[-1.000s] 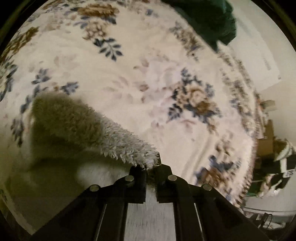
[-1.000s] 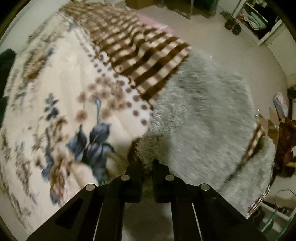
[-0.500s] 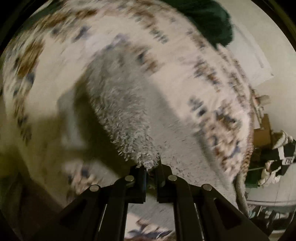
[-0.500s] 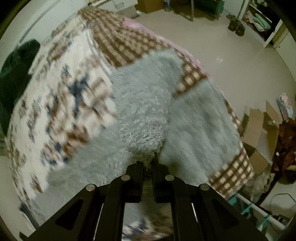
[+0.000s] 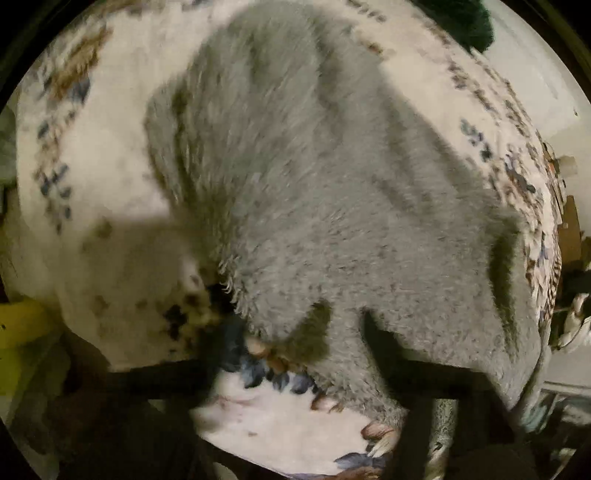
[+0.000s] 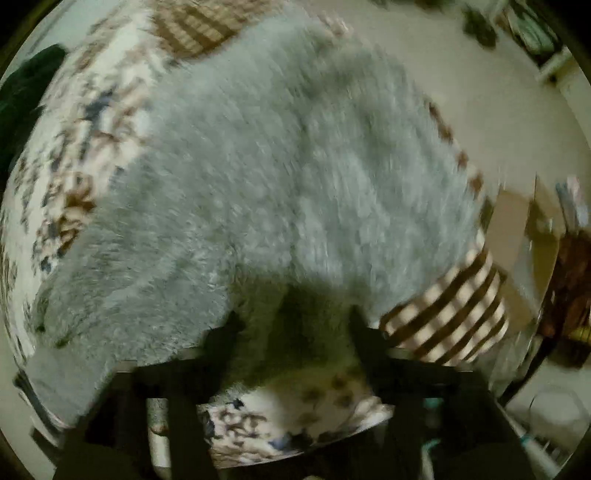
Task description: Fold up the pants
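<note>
The fluffy grey pants lie spread across the floral bed blanket and fill most of both views; they also show in the right wrist view. My left gripper is open, its fingers wide apart over the near edge of the pants. My right gripper is open too, fingers spread over the near grey edge. Neither holds cloth. Both views are blurred.
A dark green garment lies at the far end of the bed. A brown checked blanket lies under the pants at the right. Cardboard boxes and clutter stand on the floor beside the bed.
Both grippers carried the pants' edge toward the near side, then opened and let go. The pants now lie spread on the bed.
</note>
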{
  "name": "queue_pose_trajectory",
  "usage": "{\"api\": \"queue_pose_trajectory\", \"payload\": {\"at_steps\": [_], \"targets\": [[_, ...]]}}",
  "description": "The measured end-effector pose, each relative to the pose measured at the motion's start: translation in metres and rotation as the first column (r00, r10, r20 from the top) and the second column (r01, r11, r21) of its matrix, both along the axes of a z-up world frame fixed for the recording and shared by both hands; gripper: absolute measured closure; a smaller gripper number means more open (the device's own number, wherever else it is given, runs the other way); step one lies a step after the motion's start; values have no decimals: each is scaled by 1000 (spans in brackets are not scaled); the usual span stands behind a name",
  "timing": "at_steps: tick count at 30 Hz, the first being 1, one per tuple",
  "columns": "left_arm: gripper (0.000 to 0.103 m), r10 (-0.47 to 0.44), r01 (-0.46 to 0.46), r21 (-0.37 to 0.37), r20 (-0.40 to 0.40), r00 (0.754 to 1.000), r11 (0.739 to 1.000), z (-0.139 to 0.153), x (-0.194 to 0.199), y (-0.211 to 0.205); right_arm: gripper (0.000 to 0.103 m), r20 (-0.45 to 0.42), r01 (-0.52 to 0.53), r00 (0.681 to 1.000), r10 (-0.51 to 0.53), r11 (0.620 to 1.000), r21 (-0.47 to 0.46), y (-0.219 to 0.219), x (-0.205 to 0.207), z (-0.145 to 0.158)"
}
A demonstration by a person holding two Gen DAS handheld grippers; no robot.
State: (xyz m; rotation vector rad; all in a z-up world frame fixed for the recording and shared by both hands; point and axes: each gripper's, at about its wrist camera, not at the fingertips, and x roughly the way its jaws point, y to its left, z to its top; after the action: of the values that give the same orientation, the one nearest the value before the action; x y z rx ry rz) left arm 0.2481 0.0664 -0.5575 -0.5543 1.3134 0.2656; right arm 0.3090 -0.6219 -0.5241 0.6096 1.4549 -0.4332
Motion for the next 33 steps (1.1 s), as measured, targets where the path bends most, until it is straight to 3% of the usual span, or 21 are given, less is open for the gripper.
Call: {"api": "queue_pose_trajectory", "payload": {"at_steps": [3,6,9,12,14,15,16,19,21,24,26,29,31,33], "targets": [[20,-36,34,69,36,999,997,26,6,-21,26,51,-113,991,121,984,-138,10,22,26],[20,-81,75,96,53,995,993,32,18,-39,26,72,-207,971,230,949,-237,24,73,33],[20,-144,140,83,44,989,987,24,41,-70,27,48,-288,949,312,916,-278,36,134,15],[20,-194,191,76,44,980,979,19,52,-94,27,-20,-284,957,289,923,-258,28,168,-14],[20,-235,232,64,42,971,971,19,56,-111,50,-5,-224,973,229,944,-241,17,166,-17],[20,-250,247,63,41,967,967,20,57,-115,83,1,-198,979,206,945,-259,12,161,-12],[20,-273,270,62,42,961,961,20,59,-123,92,40,-135,987,153,947,-292,-1,149,2],[20,-329,326,53,45,943,944,22,62,-144,92,154,44,988,1,957,-286,-37,107,34],[20,-351,349,43,47,935,936,23,64,-155,92,198,196,969,-148,949,-246,-70,63,50],[20,-368,367,30,42,929,930,21,64,-168,92,177,432,894,-412,897,-95,-117,-10,44],[20,-382,381,24,33,924,924,18,65,-177,91,89,513,854,-512,858,12,-137,-48,17],[20,-405,405,8,13,914,914,13,65,-189,74,-27,584,812,-583,811,42,-147,-87,-16],[20,-428,428,13,8,904,904,13,63,-195,49,-2,606,794,-608,792,78,-148,-99,-19],[20,-445,445,22,12,895,895,15,61,-196,49,63,608,785,-617,785,117,-145,-101,-15]]}}
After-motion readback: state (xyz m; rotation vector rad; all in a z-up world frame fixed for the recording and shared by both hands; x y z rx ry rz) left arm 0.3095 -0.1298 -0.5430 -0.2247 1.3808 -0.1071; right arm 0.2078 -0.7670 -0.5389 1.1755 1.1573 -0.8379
